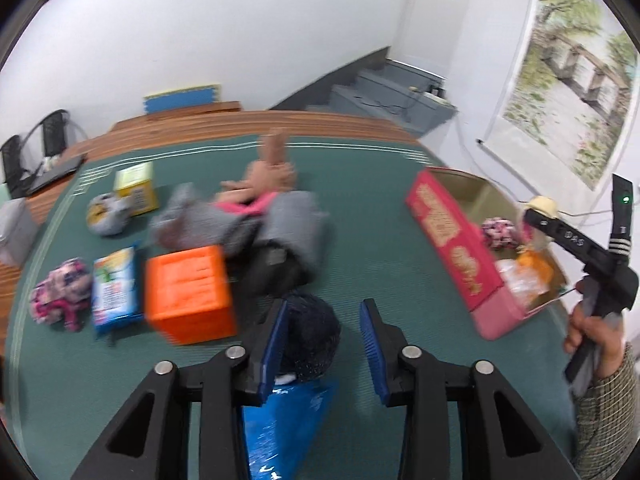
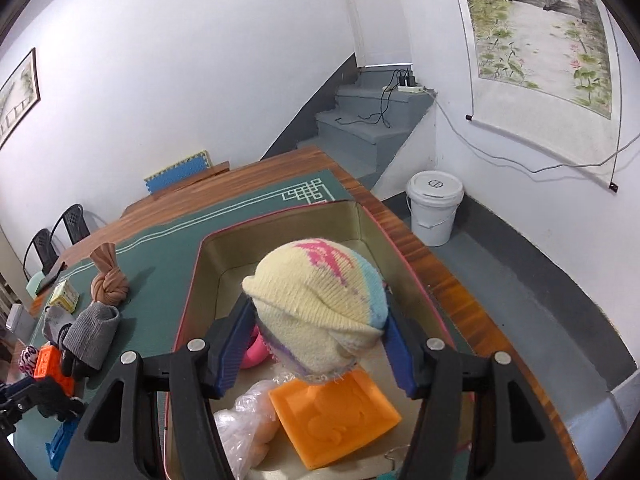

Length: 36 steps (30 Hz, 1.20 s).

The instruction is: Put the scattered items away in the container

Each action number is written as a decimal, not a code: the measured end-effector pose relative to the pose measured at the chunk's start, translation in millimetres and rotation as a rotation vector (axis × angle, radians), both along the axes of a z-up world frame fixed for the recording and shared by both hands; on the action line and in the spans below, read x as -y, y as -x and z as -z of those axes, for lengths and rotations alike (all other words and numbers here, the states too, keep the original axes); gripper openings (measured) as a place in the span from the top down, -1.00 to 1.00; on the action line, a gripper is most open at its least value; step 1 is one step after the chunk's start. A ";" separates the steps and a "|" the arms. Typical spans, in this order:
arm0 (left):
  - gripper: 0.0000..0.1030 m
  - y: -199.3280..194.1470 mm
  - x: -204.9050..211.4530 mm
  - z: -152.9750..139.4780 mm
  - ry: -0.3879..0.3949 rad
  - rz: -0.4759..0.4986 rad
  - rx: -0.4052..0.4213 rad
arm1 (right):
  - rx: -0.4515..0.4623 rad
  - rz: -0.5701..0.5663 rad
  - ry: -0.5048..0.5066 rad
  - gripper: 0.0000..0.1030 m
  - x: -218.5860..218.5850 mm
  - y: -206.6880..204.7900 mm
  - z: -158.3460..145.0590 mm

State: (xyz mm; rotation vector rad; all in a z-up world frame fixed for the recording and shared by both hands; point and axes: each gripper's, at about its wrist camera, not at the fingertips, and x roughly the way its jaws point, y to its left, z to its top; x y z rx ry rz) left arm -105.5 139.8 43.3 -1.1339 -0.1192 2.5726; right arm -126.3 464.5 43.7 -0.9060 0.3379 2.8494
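A: Two grippers were working. The right gripper pinched a cream knitted beanie with pink and blue patches, held over the open pink rectangular box with a gold lining, presumably for release inside.

B: And the left?

A: The left gripper stood spread around a dark navy rolled knit bundle on the green felt table mat; contact could not be confirmed. I judged that a pick-up approach.

B: Contents?

A: A flat orange moulded plastic tray and a crinkled clear plastic bag lay in the box; soft items sat beside rigid ones.
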 end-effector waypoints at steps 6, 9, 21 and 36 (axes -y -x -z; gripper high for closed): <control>0.26 3.2 -50.2 -6.8 -0.036 0.080 -0.003 | -0.021 0.008 0.044 -0.28 -12.2 -8.2 -7.2; 0.26 4.6 -62.7 -9.0 -0.043 0.095 -0.001 | -0.027 0.016 0.057 -0.55 -15.4 -12.3 -8.9; 0.19 8.8 -33.1 20.7 0.023 -0.033 0.058 | -0.075 -0.007 0.073 -0.55 -9.2 -21.8 -15.0; -0.18 -9.1 -37.9 32.6 0.122 0.022 0.015 | -0.069 -0.034 0.075 -0.55 -1.1 -19.6 -10.9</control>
